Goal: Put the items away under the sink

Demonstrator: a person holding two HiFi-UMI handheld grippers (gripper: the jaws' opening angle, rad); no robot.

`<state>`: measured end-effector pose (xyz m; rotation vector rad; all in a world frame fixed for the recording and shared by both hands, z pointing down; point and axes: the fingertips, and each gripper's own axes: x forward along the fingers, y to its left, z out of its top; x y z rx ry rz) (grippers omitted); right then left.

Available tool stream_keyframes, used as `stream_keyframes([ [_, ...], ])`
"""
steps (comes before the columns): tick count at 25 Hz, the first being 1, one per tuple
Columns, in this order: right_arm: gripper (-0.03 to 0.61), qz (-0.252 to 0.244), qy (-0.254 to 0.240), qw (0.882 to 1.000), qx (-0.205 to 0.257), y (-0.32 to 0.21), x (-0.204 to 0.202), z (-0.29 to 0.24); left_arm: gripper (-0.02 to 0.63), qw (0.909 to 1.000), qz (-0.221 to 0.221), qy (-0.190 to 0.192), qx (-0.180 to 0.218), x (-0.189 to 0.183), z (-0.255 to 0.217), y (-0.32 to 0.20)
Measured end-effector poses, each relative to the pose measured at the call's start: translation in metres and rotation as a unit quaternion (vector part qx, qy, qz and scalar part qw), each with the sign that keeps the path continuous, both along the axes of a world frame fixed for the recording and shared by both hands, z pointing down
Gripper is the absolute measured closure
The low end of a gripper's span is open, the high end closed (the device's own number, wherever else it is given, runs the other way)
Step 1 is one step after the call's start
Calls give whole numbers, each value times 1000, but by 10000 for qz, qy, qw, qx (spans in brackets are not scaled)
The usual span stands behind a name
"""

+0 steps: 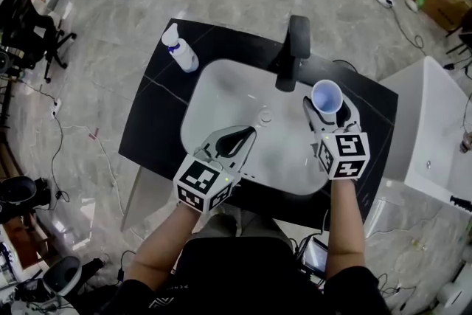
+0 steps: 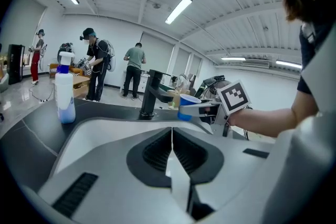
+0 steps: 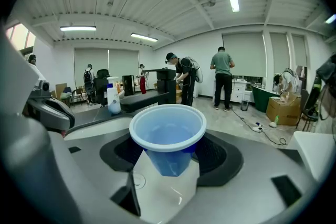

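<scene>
Cup: a blue cup [image 3: 168, 136] with a white rim, upright and empty as far as shows, pinched low on its body by the right hand-held gripper [image 3: 168, 161].
Cup's place: between that hand-held gripper's jaws, held up over the right side of the white sink [image 1: 221, 92], with the black tap [image 1: 295, 48] just beyond and to the left of the jaws.
Left hand-held gripper [image 2: 171, 149]: jaws pressed together on nothing, hovering over the near side of the sink, well to the left of the cup.
Spray bottle [image 1: 181, 48]: stands on the black tabletop [image 1: 158, 114], far ahead and left of the left hand-held gripper, untouched.
Step in hand: judged as the carry. The cup is gripped and off the tabletop, but not yet put away.
Next move: probably bring the cup down and in under the sink, keeping it upright. That space shows in no view, so whether it has a door or a shelf cannot be told. The bottle looks to be next.
Writing: none readable. The cup is plain, the bottle's blue label is too small to read, and only black-and-white square markers show on the cubes.
</scene>
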<state>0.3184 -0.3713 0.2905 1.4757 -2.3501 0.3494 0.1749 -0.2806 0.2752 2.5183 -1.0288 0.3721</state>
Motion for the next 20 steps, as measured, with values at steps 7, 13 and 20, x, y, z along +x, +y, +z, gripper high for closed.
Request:
stream_keyframes([
  [7, 259, -191, 33, 9998, -33, 27, -29, -7, 601, 9999, -127, 15, 81, -26, -9, 17],
  [13, 259, -440, 34, 9990, -80, 47, -62, -20, 601, 9993, -318, 89, 166, -53, -22, 34],
  [20, 259, -672, -71, 9977, -46, 74, -114, -19, 601, 9982, -553, 64, 201, -101, -14, 66],
])
